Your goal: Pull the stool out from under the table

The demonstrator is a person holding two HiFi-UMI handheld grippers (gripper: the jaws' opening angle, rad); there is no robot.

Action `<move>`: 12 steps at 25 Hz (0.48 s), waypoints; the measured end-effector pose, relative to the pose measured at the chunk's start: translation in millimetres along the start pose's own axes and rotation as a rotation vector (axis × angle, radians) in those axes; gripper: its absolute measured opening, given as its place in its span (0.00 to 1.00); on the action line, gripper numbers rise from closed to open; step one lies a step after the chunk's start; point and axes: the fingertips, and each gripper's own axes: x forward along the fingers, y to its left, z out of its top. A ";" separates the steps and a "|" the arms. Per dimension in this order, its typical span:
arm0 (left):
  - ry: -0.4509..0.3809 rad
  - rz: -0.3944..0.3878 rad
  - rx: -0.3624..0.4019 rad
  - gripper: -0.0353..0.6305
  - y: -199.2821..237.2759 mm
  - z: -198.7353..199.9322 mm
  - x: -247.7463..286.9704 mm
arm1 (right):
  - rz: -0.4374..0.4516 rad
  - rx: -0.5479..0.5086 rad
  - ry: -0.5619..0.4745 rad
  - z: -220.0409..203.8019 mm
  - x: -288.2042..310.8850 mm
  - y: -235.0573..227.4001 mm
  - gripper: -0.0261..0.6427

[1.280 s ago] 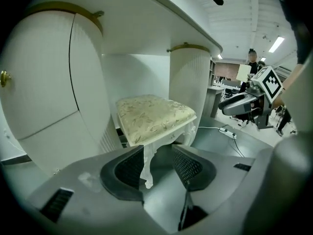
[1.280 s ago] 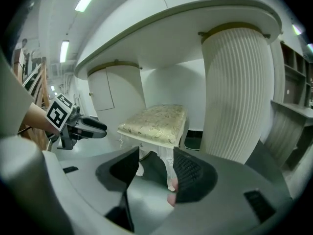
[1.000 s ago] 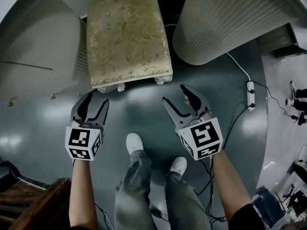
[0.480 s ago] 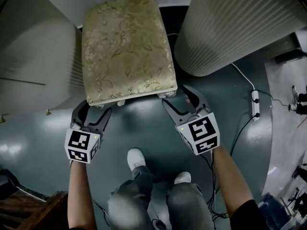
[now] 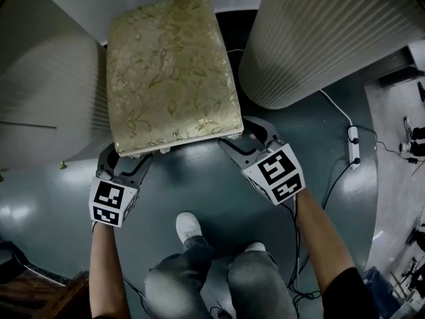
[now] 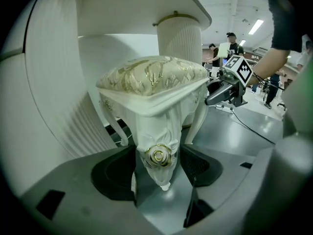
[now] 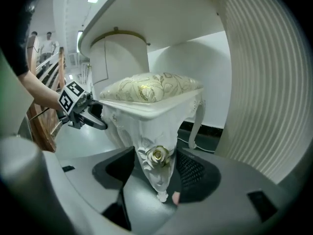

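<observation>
The stool is cream and carved, with a gold floral cushion, and stands between two ribbed white table pedestals. My left gripper is at its front left corner, fingertips tucked under the seat edge. In the left gripper view that corner's leg, with its gold rosette, stands between the wide jaws of the left gripper, small gaps on both sides. My right gripper is at the front right corner. The right gripper straddles that corner's rosette leg the same way, open.
Ribbed pedestals flank the stool at the right and left, with the tabletop overhead. A power strip and its cables lie on the floor at the right. The person's feet are behind the grippers. Wooden furniture is at bottom left.
Both grippers have moved forward from the open floor to the stool's front corners. Their jaws have spread wider, and each now has a front leg between them.
</observation>
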 end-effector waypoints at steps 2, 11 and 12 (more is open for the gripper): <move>0.009 0.001 0.006 0.46 0.9 -1.8 1.8 | 0.003 -0.014 -0.003 0.8 1.7 0.3 0.52; 0.020 -0.011 -0.010 0.44 1.3 -3.9 2.5 | -0.026 -0.032 0.012 0.2 1.5 -0.2 0.50; 0.027 -0.012 -0.011 0.44 1.1 -4.2 2.7 | -0.027 -0.034 0.019 0.0 1.4 -0.3 0.50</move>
